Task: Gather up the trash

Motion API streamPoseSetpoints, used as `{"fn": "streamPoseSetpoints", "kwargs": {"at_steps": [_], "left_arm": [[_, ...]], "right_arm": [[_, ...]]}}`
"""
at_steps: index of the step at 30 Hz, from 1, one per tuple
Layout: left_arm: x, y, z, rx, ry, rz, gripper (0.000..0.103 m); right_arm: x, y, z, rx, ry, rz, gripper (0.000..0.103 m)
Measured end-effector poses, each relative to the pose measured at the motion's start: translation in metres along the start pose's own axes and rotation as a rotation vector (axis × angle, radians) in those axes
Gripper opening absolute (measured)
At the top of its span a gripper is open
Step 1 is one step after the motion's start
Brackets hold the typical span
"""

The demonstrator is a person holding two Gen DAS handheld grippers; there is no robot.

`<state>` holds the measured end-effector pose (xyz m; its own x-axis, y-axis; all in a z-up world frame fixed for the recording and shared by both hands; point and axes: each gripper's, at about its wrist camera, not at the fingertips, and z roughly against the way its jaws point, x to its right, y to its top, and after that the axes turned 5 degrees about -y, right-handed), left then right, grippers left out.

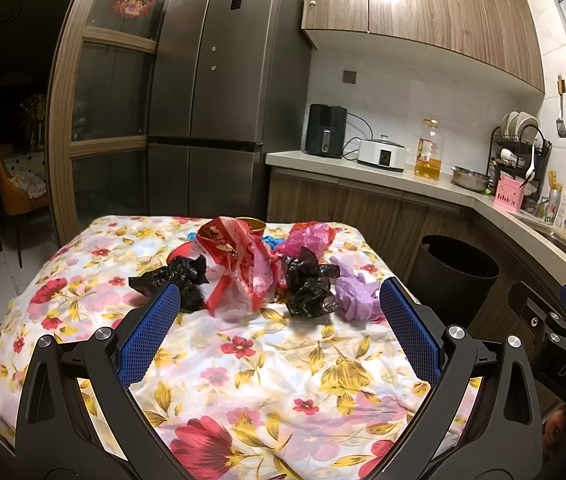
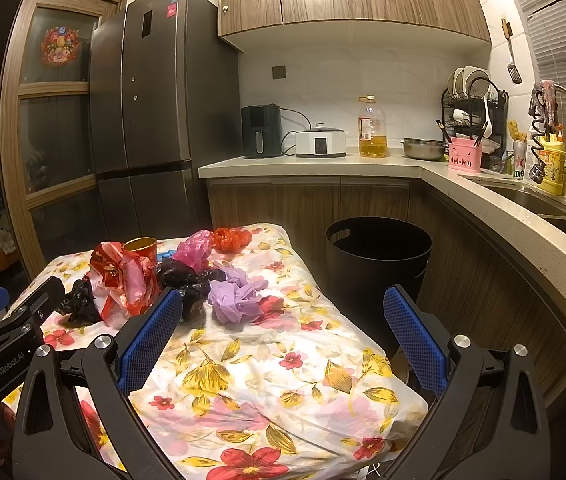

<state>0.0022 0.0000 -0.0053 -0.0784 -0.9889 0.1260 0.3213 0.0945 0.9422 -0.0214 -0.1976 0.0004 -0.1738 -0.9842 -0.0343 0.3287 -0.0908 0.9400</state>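
We held the left hand-held gripper (image 1: 279, 304) over the near half of the bench (image 1: 267, 384), its blue pads spread wide and gripping nothing. The right hand-held gripper (image 2: 283, 312) hung over the bench's right edge, likewise spread wide and empty. The bench was covered by a flowered cloth (image 2: 267, 376), and the trash lay bunched toward its far edge. In the left view a crumpled black bag (image 1: 171, 282) sat furthest left of the pile, touching a red and clear plastic bag (image 1: 235, 268) beside it. Right of that lay a second black bag (image 1: 309, 286), and just beside it a purple bag (image 1: 353, 294), nearest the right edge. Behind them we saw a pink bag (image 1: 309, 238), a blue scrap (image 1: 273, 241) and a gold-rimmed cup (image 1: 253, 226) close to the far edge. From the right view an orange-red bag (image 2: 231, 239) showed at the far right corner. A black bin (image 2: 379, 264) stood on the floor, just beside the bench's right edge and in front of the kitchen counter (image 2: 323, 166).
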Motion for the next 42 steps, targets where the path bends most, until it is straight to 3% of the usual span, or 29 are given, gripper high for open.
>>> {"fn": "streamPoseSetpoints", "kwargs": {"at_steps": [26,37,42], "left_arm": [[0.000,-0.004,-0.015,-0.014,0.003,-0.008,0.098],[-0.013,-0.016,-0.037,-0.020,-0.011,0.036,0.098],[-0.025,-0.020,-0.055,-0.003,0.031,0.058,0.098]], "right_arm": [[0.003,-0.004,-0.004,-0.010,0.002,-0.005,0.098],[0.002,-0.011,-0.037,-0.031,0.022,-0.014,0.098],[0.003,-0.014,-0.051,-0.018,0.042,-0.024,0.098]]}}
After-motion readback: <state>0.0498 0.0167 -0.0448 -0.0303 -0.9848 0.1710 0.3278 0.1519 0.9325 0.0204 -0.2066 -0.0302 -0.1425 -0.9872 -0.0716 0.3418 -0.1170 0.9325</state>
